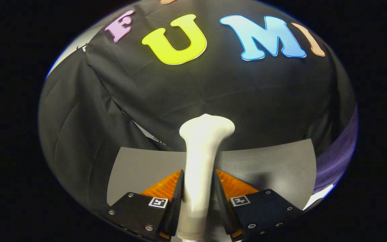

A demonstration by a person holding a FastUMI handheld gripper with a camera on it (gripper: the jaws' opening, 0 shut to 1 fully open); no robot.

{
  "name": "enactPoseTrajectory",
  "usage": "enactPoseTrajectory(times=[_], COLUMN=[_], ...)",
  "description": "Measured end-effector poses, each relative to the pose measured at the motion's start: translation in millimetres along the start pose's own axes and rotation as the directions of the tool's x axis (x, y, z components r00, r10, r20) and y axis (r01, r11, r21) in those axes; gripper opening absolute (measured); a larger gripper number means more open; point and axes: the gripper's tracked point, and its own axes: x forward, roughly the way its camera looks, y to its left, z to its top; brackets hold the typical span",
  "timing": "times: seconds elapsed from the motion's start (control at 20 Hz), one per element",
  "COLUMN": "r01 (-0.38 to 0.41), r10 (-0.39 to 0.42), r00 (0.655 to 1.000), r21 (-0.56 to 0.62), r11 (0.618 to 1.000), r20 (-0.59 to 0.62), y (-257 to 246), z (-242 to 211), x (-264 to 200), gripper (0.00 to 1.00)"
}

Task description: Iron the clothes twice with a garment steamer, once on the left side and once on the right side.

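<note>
Steamer point(202, 161), one white handheld unit, is standing upright between the gripper point(198, 196) fingers, both pressing on its handle, above one grey table point(270, 161).

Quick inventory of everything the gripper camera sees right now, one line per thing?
garment steamer: one, white, upright between the fingers, flared head ahead of them.
mat: one, grey, flat beneath and beyond the fingers.
purple fabric: one, purple, past the mat's right edge.
booth wall: one, black cloth, behind the mat.
gripper: one, both fingers pressed on the steamer's handle.
</note>
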Motion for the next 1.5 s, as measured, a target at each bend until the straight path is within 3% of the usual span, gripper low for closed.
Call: enactPoseTrajectory(times=[0.2,0.35,0.65,0.95,1.5], r01=[-0.009,-0.025,-0.056,-0.043,-0.034], r10=[0.009,0.025,0.06,0.094,0.128], r00=[1.0,1.0,0.988,0.951,0.886], r21=[-0.006,0.014,-0.031,-0.177,-0.213], r11=[1.0,1.0,0.998,0.983,0.977], r20=[-0.013,0.002,0.145,0.296,0.447], y=[-1,2,17,33,18], z=[0,1,12,6,-65], x=[0,-3,-51,-130,-257], gripper=[0.48,0.33,0.33,0.33,0.33])
